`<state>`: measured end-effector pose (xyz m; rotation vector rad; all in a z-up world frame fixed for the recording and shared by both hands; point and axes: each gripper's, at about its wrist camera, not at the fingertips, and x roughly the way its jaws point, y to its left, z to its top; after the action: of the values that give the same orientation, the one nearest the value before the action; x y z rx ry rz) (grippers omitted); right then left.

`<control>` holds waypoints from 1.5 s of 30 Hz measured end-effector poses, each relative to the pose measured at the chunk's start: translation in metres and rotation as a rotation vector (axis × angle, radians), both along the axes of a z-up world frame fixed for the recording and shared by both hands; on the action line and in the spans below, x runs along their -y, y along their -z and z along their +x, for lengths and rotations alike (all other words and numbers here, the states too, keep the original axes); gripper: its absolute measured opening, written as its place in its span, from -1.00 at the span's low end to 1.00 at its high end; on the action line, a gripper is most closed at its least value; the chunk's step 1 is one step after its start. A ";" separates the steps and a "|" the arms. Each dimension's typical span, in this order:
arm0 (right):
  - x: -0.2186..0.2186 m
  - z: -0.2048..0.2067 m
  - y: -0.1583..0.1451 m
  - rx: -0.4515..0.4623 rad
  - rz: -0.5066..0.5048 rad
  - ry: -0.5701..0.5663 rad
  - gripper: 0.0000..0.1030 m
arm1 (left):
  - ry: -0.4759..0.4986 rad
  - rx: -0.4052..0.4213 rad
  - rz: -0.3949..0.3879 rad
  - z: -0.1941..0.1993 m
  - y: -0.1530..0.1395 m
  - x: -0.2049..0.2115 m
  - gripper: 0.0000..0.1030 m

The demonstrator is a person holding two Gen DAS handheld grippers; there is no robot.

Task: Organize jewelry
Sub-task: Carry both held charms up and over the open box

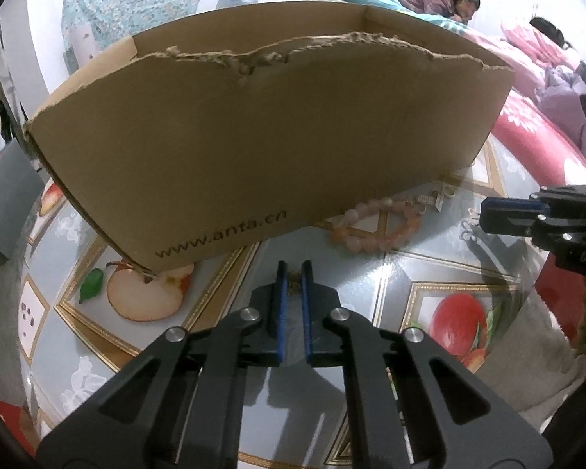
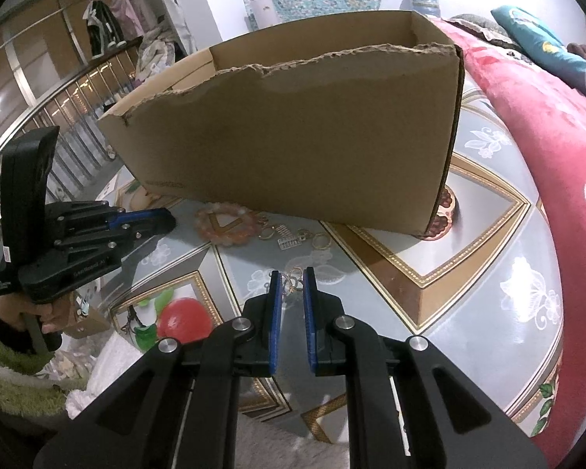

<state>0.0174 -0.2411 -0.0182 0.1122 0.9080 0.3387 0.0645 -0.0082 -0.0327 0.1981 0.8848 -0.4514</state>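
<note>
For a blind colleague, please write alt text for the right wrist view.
The right gripper frames a small gold jewelry piece on a fruit-patterned tablecloth. Beyond lie a pink bead bracelet, gold rings and a torn cardboard box; the left gripper reaches in from the left.

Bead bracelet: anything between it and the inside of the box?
Yes. The bead bracelet lies on the table against the foot of the cardboard box, whose tall near wall stands between them. It must be lifted over the torn top edge; nothing else visible blocks it.
</note>
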 end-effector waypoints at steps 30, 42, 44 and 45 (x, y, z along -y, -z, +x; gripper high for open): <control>-0.011 0.056 -0.127 0.271 0.067 -0.145 -0.78 | 0.021 0.203 -0.241 0.018 -0.141 -0.016 -0.89; -0.047 0.165 -0.072 -0.091 0.019 -0.122 -0.78 | -0.073 0.021 -0.026 0.114 -0.089 0.004 -0.89; -0.048 0.165 -0.068 -0.092 0.010 -0.119 -0.76 | -0.082 0.017 0.002 0.117 -0.083 0.005 -0.88; -0.047 0.165 -0.067 -0.091 0.012 -0.117 -0.75 | -0.087 0.013 0.010 0.118 -0.081 0.005 -0.88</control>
<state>0.1829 -0.1941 0.0492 0.0858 1.0049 0.4505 0.1823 -0.0133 0.0488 0.1708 0.8796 -0.3647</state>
